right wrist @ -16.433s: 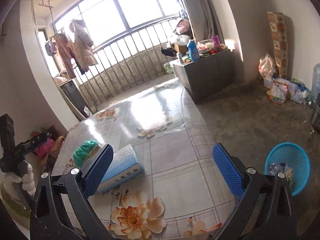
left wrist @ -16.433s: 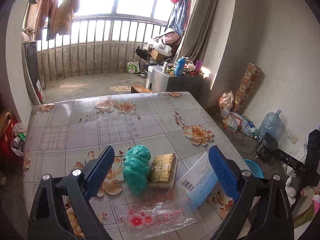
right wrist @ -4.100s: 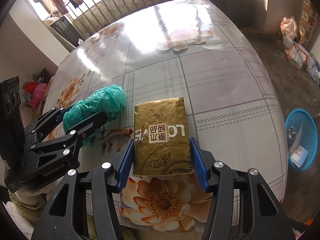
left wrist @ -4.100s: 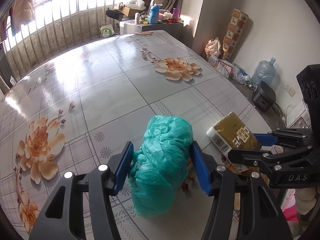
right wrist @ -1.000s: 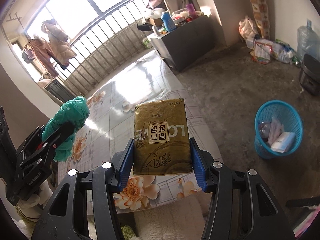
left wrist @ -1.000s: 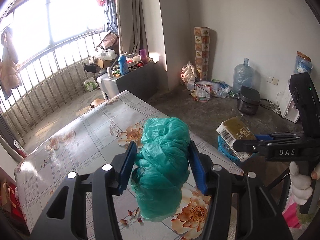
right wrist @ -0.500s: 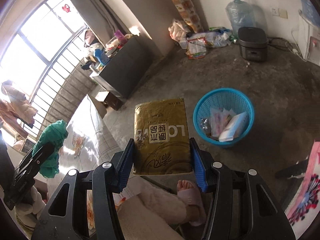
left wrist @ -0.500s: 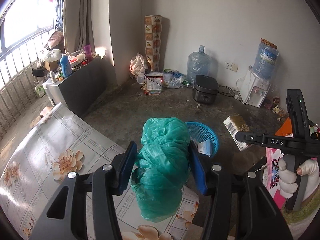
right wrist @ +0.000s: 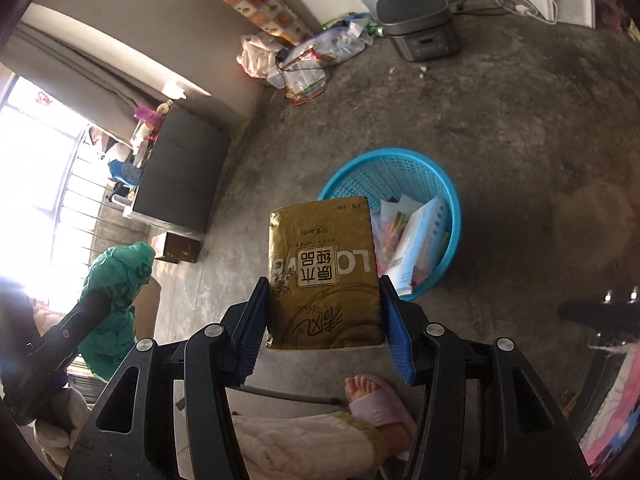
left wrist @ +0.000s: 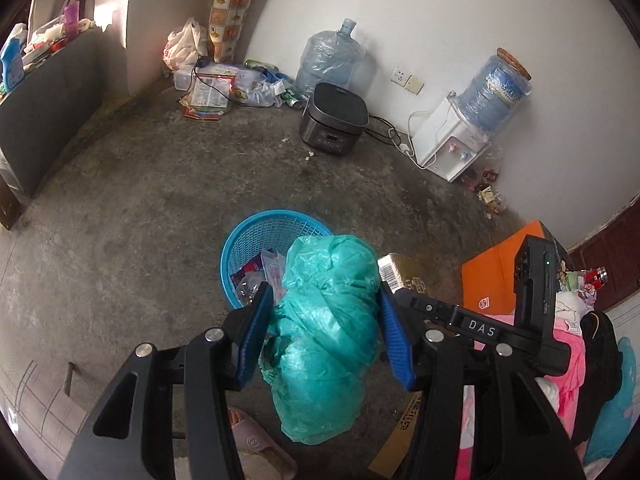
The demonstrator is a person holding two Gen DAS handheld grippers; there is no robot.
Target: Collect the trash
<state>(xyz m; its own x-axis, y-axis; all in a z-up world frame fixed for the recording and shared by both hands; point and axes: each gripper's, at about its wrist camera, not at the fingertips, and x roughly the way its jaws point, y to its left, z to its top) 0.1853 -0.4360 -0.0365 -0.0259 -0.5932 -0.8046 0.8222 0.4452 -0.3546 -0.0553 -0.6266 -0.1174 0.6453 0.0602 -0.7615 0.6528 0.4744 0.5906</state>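
Both jaws clamp: 1 green bag (left wrist: 330, 320), 1 gold pack (right wrist: 323, 276), above 1 basket (right wrist: 400, 168).

Rice cooker (left wrist: 334, 118) beside water jug (left wrist: 330, 60) — dispenser (left wrist: 450, 148) near wall.

Teal bag (left wrist: 330, 316), gold tissue pack (right wrist: 323, 276), blue mesh basket (right wrist: 400, 178), orange box (left wrist: 494, 276).

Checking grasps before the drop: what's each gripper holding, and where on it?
Left gripper: crumpled green plastic bag, clamped across its middle. Right gripper: gold tissue pack, pinched by its two side edges near the lower end.
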